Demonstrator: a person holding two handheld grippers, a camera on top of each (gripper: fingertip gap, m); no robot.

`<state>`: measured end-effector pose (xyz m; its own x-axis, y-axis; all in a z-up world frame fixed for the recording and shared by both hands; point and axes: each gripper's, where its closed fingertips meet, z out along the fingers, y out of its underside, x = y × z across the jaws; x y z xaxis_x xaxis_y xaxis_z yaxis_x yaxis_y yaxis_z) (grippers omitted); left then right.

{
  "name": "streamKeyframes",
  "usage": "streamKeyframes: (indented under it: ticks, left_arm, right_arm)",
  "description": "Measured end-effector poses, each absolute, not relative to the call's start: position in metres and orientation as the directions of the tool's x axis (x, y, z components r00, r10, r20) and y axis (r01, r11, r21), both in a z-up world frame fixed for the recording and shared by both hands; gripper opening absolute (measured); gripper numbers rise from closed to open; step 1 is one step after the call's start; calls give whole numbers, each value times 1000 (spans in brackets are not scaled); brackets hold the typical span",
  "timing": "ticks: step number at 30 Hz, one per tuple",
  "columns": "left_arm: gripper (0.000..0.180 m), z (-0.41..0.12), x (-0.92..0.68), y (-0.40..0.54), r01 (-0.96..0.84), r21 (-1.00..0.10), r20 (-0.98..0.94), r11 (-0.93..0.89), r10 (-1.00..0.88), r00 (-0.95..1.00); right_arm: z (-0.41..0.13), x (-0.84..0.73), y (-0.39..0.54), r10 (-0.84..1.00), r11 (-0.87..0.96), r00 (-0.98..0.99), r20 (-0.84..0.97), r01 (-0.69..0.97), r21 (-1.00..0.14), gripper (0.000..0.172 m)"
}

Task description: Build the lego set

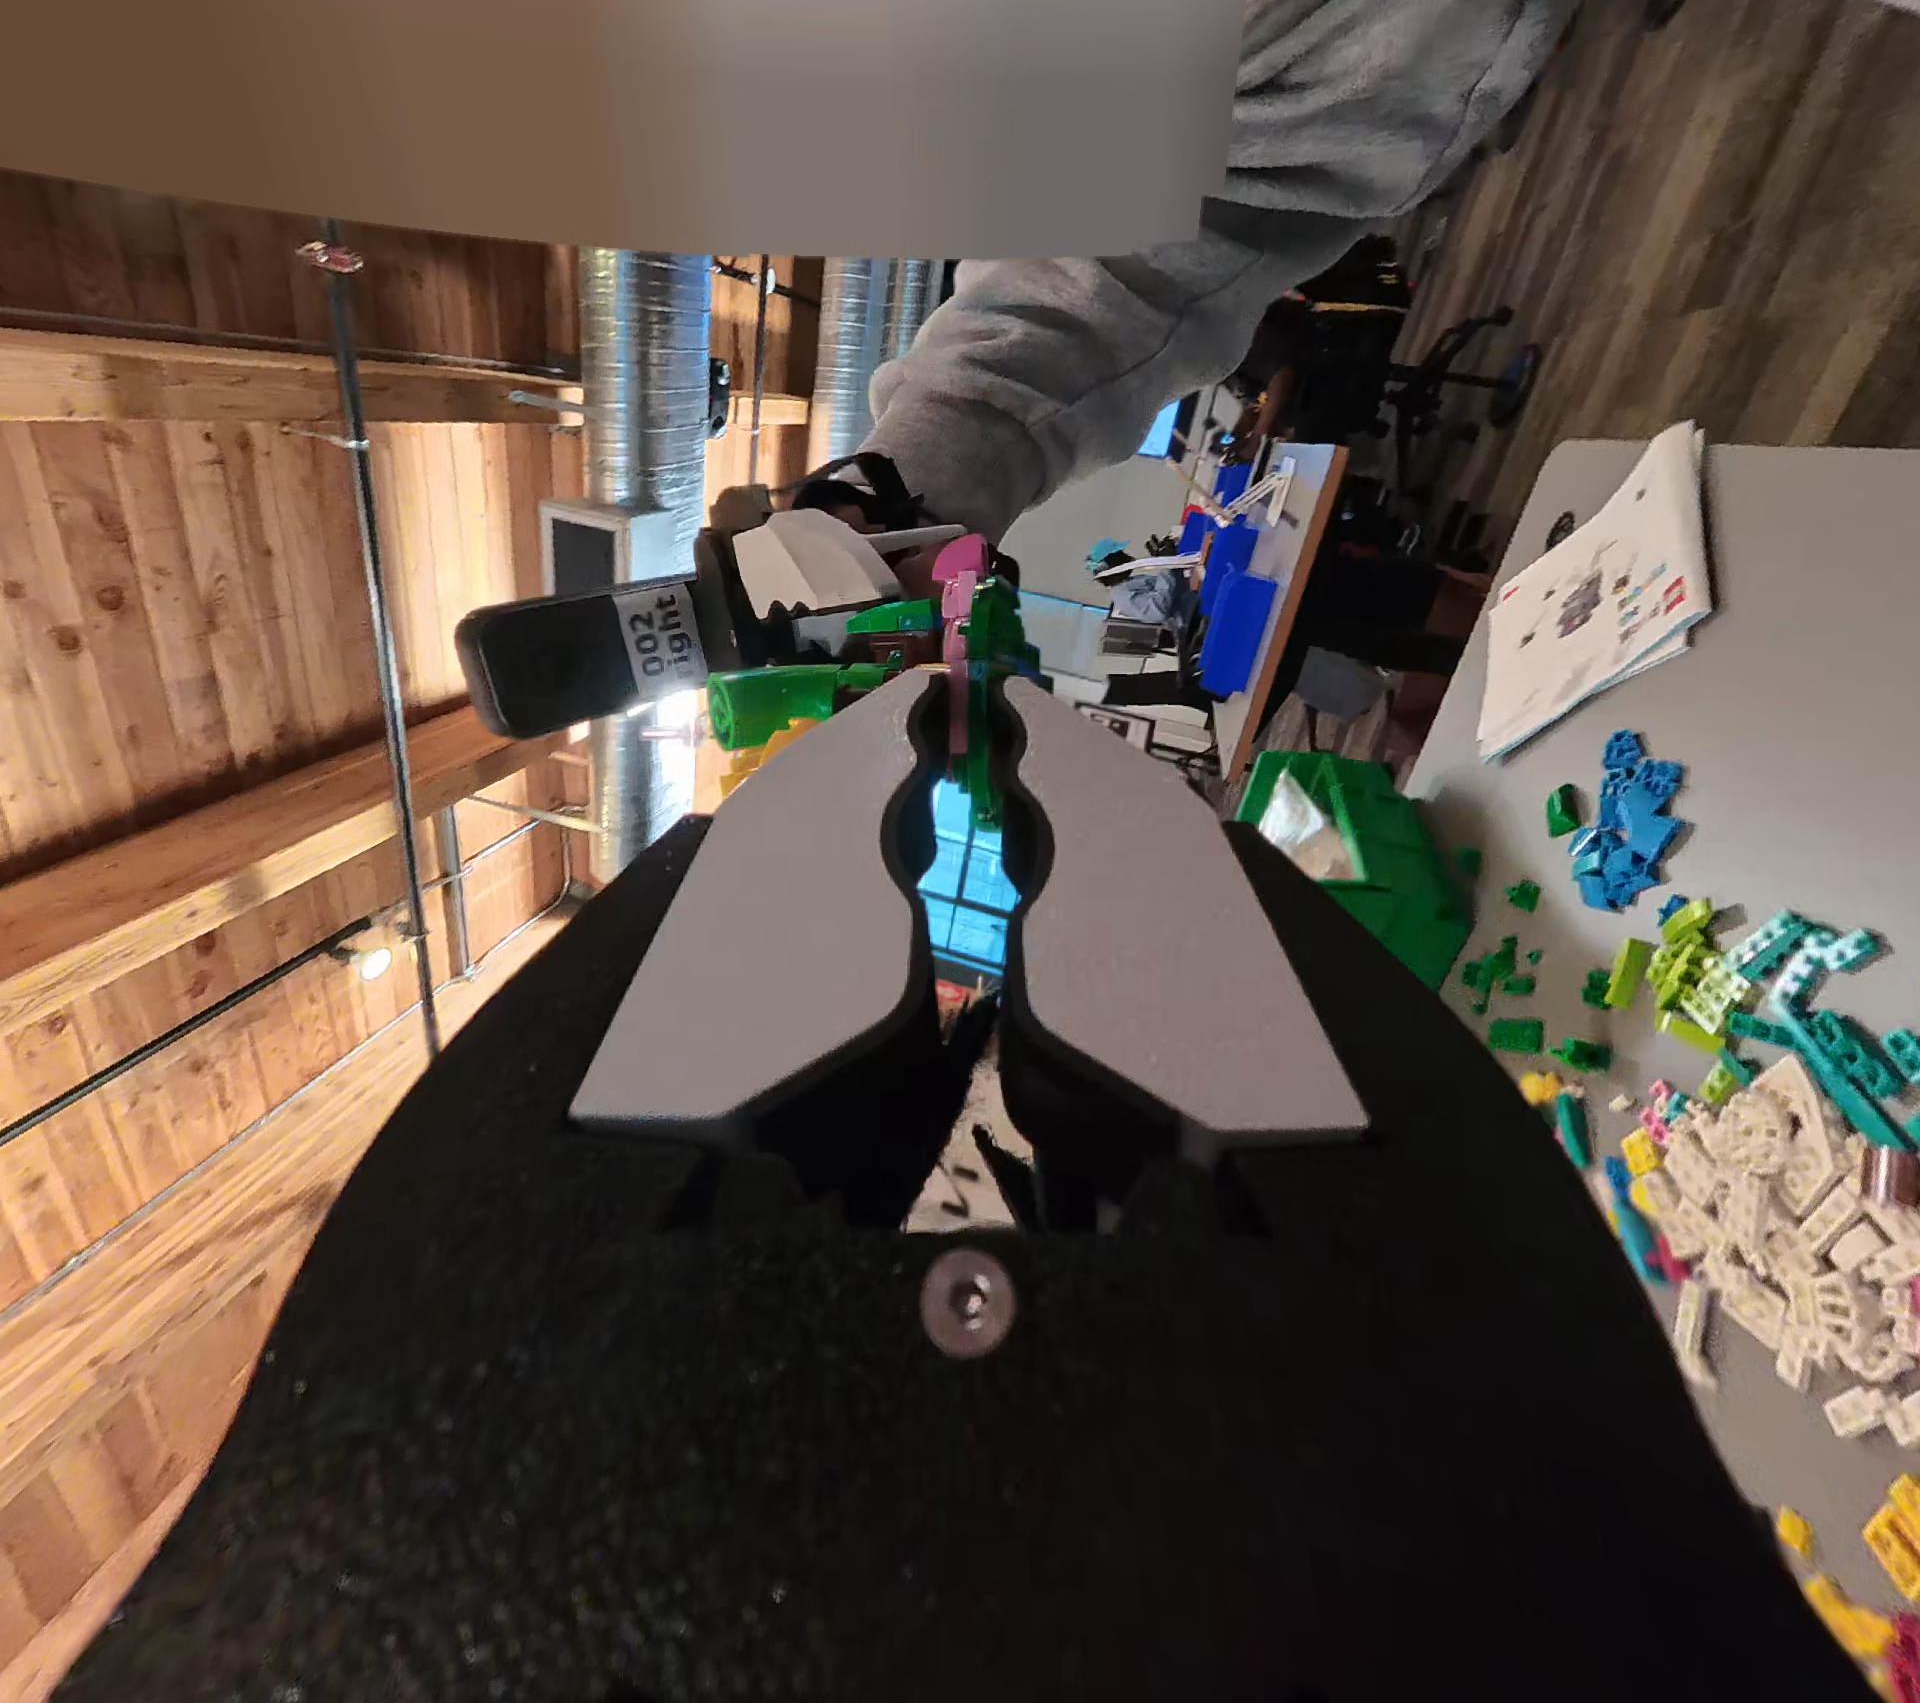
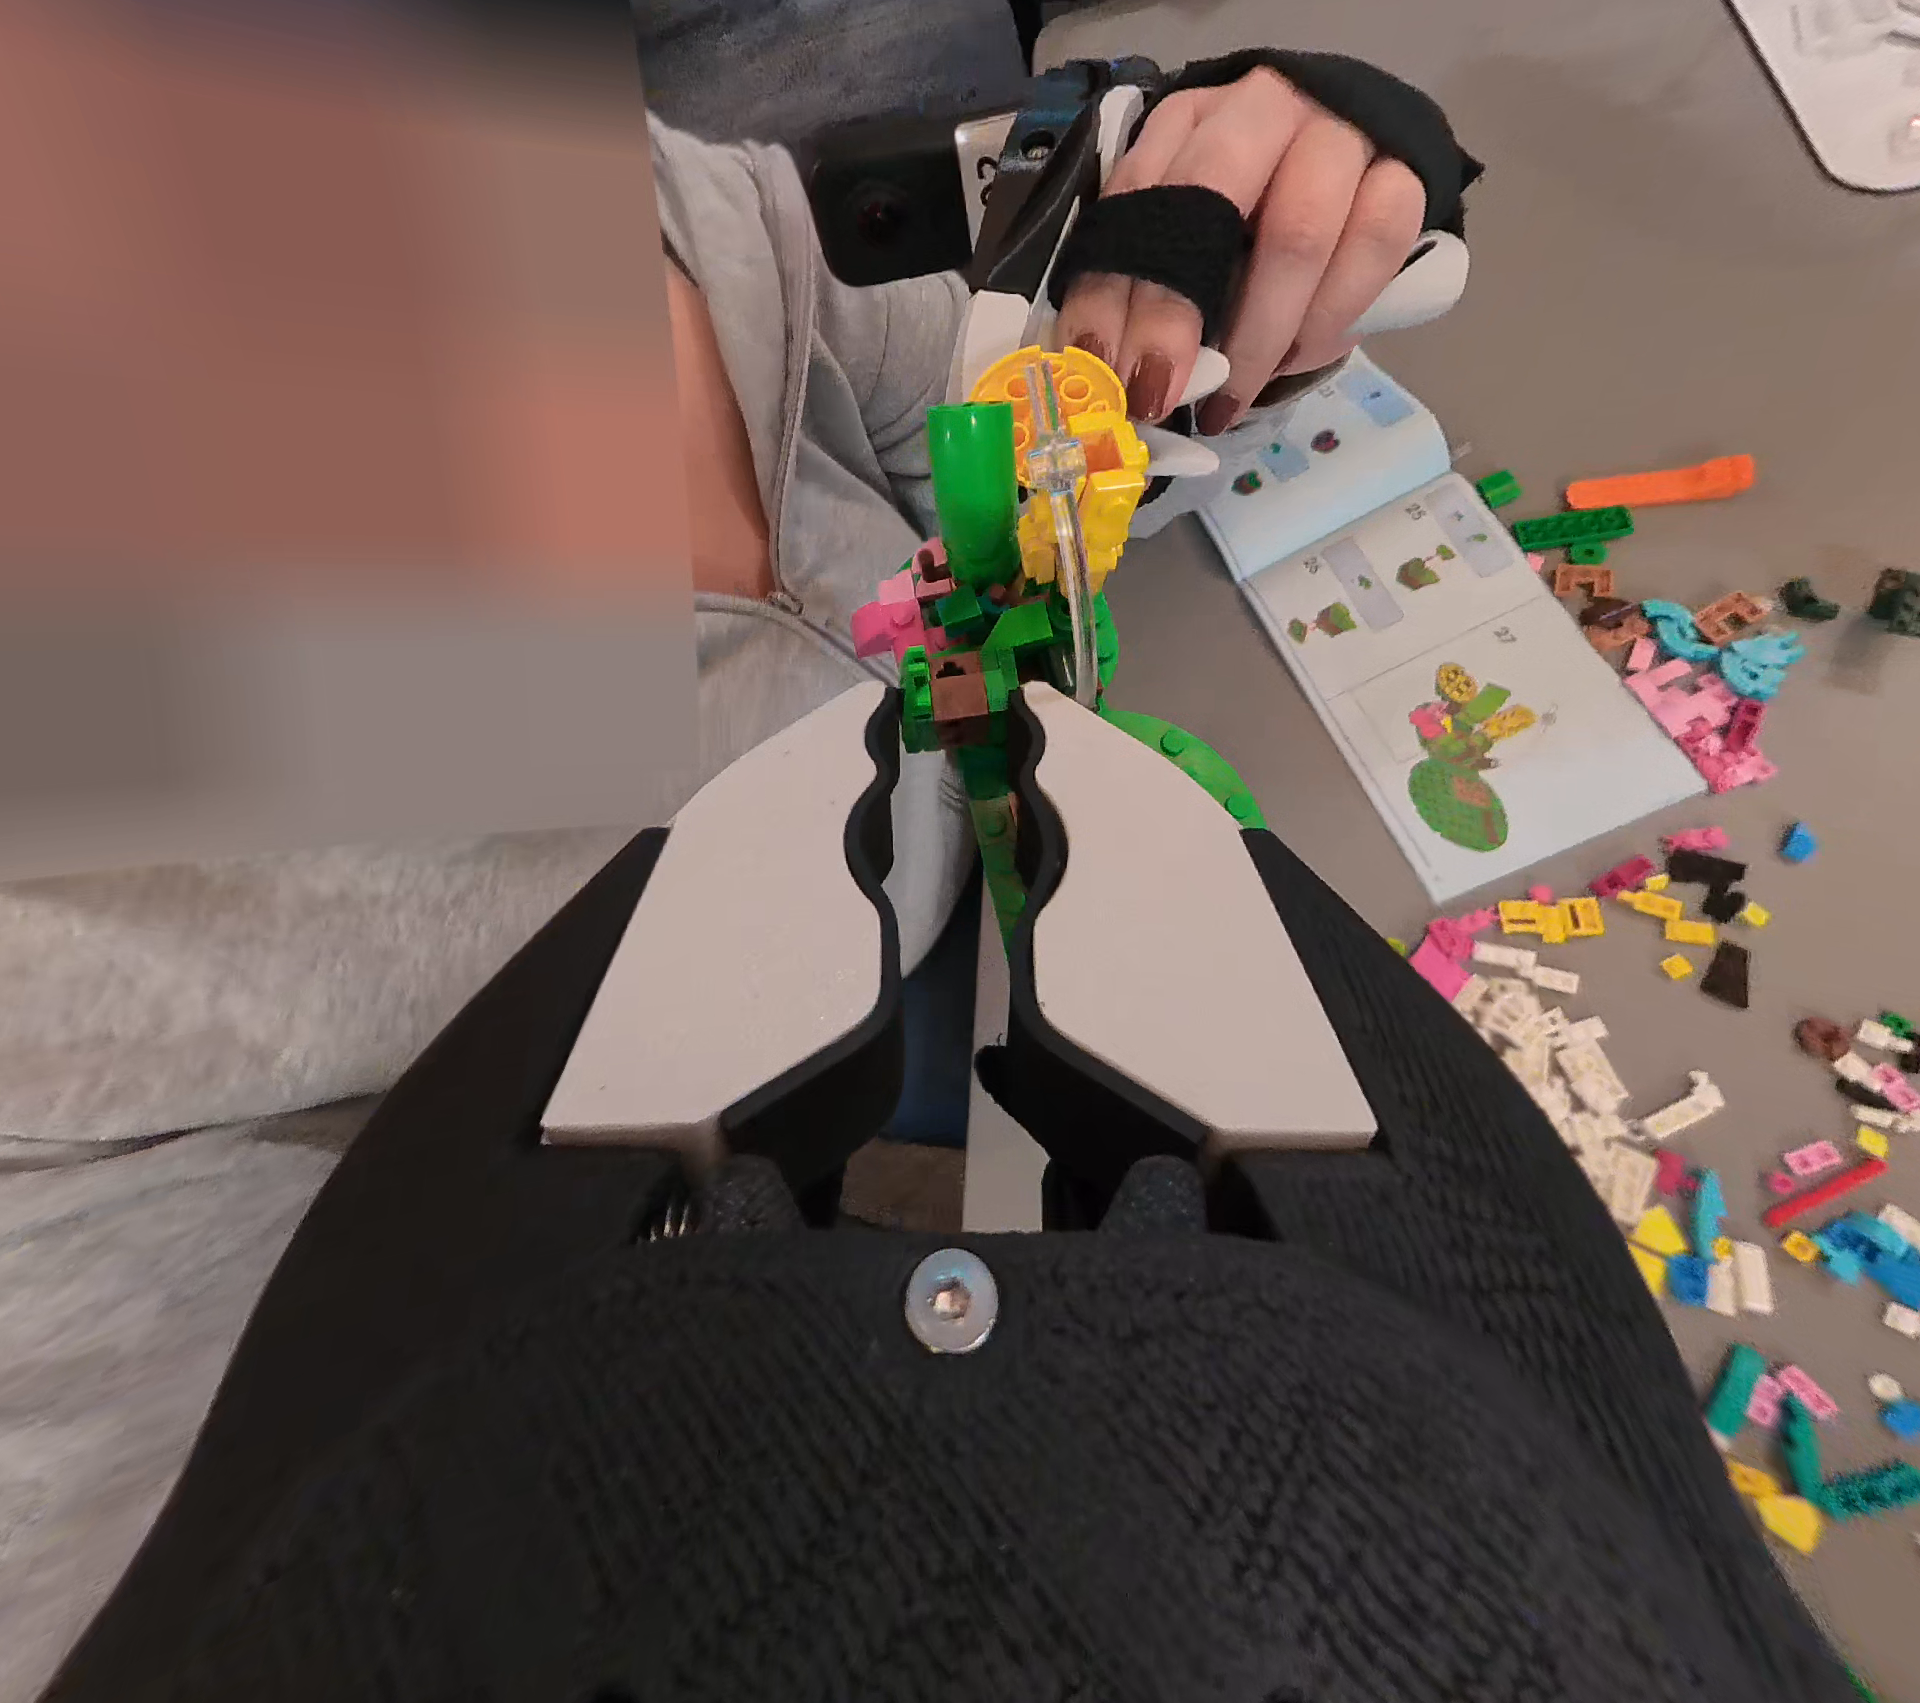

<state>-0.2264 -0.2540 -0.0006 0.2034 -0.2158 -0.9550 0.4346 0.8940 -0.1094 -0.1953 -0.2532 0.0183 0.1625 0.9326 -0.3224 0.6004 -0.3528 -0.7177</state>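
Both grippers hold one small brick model between them, in the air. In the left wrist view my left gripper [image 1: 966, 692] is shut on the model's thin pink and green edge [image 1: 977, 666]. My right gripper [image 1: 800, 573] shows beyond the model, held by an arm in a grey sleeve. In the right wrist view my right gripper [image 2: 956, 697] is shut on the brown and green block at the near side of the model [image 2: 966, 614]. The model carries a green tube, yellow flower parts, pink bricks and a clear curved rod. The left gripper [image 2: 1174, 458], in a strapped hand, reaches the model's far side.
A grey table [image 2: 1455, 95] lies below with an open instruction booklet [image 2: 1455, 666] and many loose bricks sorted in coloured heaps [image 2: 1558, 1061]. A green bin [image 1: 1351, 843] stands at the table's end. A person in grey clothes sits close by. About 5 centimeters separates my left fingertips from my right.
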Motion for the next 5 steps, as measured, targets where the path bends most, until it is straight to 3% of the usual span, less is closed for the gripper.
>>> streamKeyframes:
  ticks: [5]
  left_arm:
    - [6, 19, -268, -227, 431, -120, -938, 895, -245, 247]
  right_arm:
    - [40, -238, -222, 894, -429, 198, -401, 631, -646, 18]
